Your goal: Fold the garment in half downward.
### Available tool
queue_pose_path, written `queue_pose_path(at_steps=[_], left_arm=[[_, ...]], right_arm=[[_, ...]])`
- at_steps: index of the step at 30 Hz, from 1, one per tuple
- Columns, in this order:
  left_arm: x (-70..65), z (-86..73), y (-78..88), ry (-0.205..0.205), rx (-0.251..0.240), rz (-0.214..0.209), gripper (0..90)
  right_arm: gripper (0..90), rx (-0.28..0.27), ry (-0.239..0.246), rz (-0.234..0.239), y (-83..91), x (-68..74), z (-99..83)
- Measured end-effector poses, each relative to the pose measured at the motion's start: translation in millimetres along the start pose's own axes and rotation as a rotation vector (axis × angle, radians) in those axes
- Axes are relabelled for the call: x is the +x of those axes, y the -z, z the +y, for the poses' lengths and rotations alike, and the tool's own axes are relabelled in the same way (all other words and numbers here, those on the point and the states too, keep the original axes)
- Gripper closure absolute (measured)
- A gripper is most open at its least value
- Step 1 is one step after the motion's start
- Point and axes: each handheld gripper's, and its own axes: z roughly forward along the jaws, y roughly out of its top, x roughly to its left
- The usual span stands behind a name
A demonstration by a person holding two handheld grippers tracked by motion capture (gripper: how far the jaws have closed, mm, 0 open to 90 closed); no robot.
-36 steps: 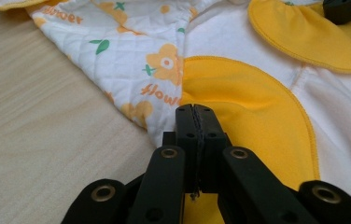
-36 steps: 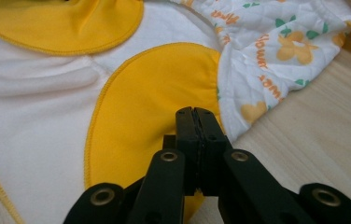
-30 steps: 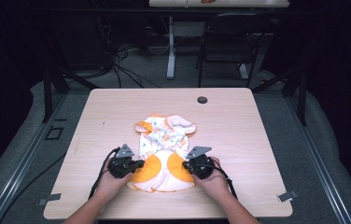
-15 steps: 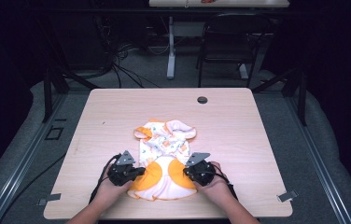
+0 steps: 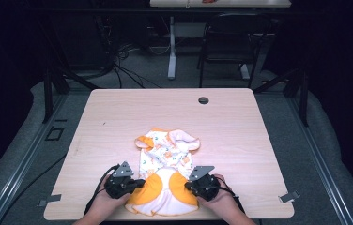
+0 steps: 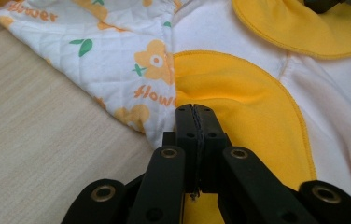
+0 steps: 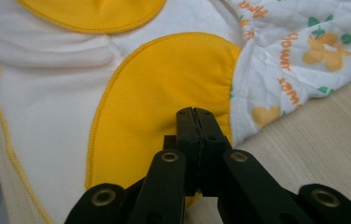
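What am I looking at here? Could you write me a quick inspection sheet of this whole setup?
Surface: light wooden table, with a dark round grommet near its far edge.
Job's things: a small garment, white with orange flower print and orange patches, lying flat near the person's edge.
Clutter: nothing seen.
Grippers: left gripper shut on the garment's orange patch at its left side; right gripper shut on the orange patch at its right side. A hand holds each.
Cables: a black cable trails from the left gripper; more cables lie on the floor beyond the table.
Surroundings: dark room, a black chair behind the table, grey floor.
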Motion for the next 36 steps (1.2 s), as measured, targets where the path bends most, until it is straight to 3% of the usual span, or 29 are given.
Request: queue_pose_path(at_steps=[3, 12, 17, 19, 22, 25, 28, 36], left_arm=[[0.5, 0.5, -0.2, 0.006, -0.001, -0.001, 90.0], [1.3, 10.1, 7.4, -0.021, -0.058, 0.015, 87.0], [11.1, 13.4, 3.5, 0.013, -0.058, 0.02, 83.1], [16.8, 16.9, 1.0, 0.008, -0.048, 0.029, 80.5], [27.5, 25.0, -1.3, 0.013, -0.055, 0.018, 78.8], [38.5, 37.8, -4.0, 0.038, -0.053, 0.017, 77.8], [46.4, 54.1, -3.3, 0.037, -0.071, 0.032, 77.4], [60.3, 96.7, -3.6, 0.007, -0.079, 0.061, 76.4]], right_arm=[[88.9, -0.016, -0.031, 0.016, -1.0, -0.7, 0.0], [83.4, -0.081, -0.021, 0.009, 1.8, -1.8, 8.7], [81.6, -0.097, -0.03, 0.0, 0.1, -9.0, 13.1], [81.4, -0.085, -0.031, -0.012, -1.2, -14.2, 17.0], [81.2, -0.082, -0.042, 0.003, -0.5, -24.3, 25.0], [80.7, -0.064, -0.028, -0.016, -0.5, -35.8, 37.3], [80.2, -0.05, -0.036, -0.033, -1.8, -52.8, 54.9], [79.0, -0.058, -0.073, -0.04, -2.5, -79.3, 83.2]])
